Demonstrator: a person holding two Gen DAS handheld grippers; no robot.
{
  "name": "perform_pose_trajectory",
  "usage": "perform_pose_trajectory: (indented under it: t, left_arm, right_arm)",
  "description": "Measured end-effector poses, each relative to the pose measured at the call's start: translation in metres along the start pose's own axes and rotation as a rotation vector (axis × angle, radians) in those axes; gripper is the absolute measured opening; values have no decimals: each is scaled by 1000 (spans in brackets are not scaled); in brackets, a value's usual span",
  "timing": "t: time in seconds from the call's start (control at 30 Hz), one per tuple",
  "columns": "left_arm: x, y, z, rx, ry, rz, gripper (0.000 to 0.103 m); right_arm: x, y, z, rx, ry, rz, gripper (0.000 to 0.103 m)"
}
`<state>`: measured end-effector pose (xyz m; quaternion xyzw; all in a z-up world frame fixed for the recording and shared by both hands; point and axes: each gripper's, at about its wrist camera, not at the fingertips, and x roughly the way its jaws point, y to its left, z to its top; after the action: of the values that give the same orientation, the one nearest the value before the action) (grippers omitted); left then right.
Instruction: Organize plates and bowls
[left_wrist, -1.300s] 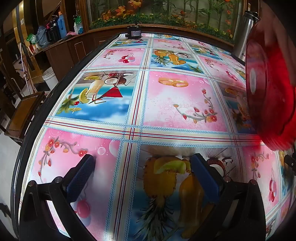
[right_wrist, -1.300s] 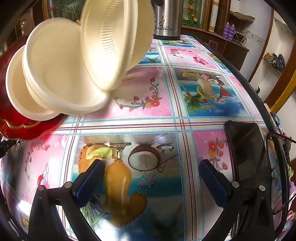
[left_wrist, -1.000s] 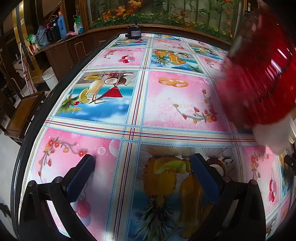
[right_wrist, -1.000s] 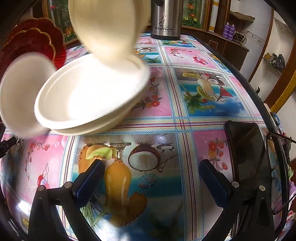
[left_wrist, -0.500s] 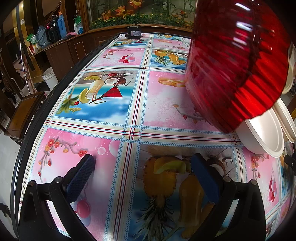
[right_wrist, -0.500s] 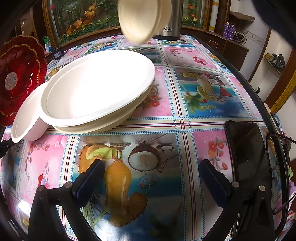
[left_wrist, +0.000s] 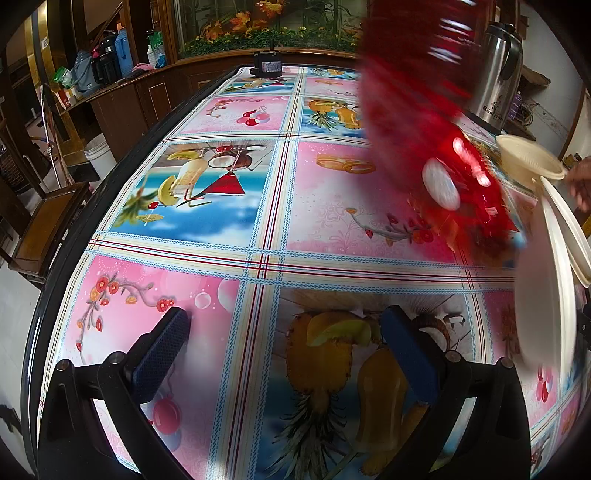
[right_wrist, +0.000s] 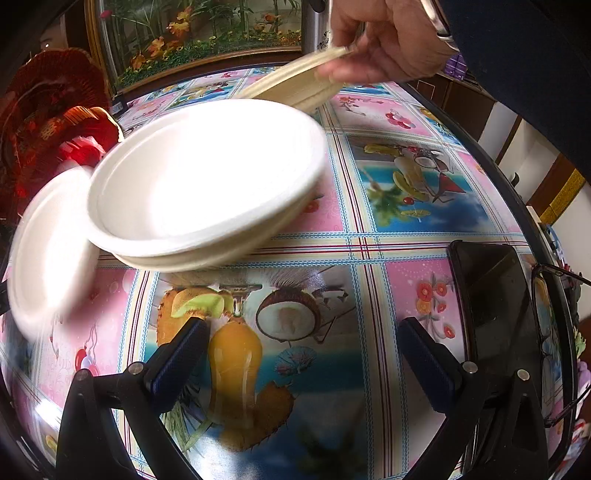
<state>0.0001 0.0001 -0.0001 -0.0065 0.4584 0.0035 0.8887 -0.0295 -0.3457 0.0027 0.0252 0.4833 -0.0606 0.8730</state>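
Across the surface (right_wrist: 373, 254), covered with a glossy cloth of pink flower squares and fruit pictures, dishes are tumbling and blurred. Seen from the right claw (right_wrist: 301, 354), a stack of white plates (right_wrist: 207, 181) sits tilted just above the cloth, left of centre, its near edge over the pineapple picture. Another white plate (right_wrist: 51, 247) is smeared by motion at the far left, overlapping the stack's left rim. Behind these, red dishes (right_wrist: 51, 110) with scalloped, gold-trimmed edges are blurred too; whether they touch the cloth cannot be told. A person's hand (right_wrist: 384, 40) at the top pinches a few thin cream plates (right_wrist: 295, 85) by their edge, holding them slanted above the stack. A dark phone (right_wrist: 491, 317) and a pair of glasses (right_wrist: 557, 332) lie at the right edge of the surface.

The right claw is spread wide, both blue-padded fingers low over the cloth with nothing between them.

From the left claw (left_wrist: 284, 354), equally wide and empty, a red bowl (left_wrist: 443, 147) streaks across the upper right. A cream bowl (left_wrist: 528, 158) shows beyond it, and white plates stand nearly on edge at the right border. A steel flask (left_wrist: 495, 74) stands at the far right of the surface, and a small black device (left_wrist: 269, 66) rests at its far end.
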Motion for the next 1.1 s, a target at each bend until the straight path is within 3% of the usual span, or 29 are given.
perform_pose_trajectory:
  t: [1.1]
  left_arm:
    - [-2,0,0,0,1,1,103]
  right_arm:
    - [1,-1,1,0,0,-2,103]
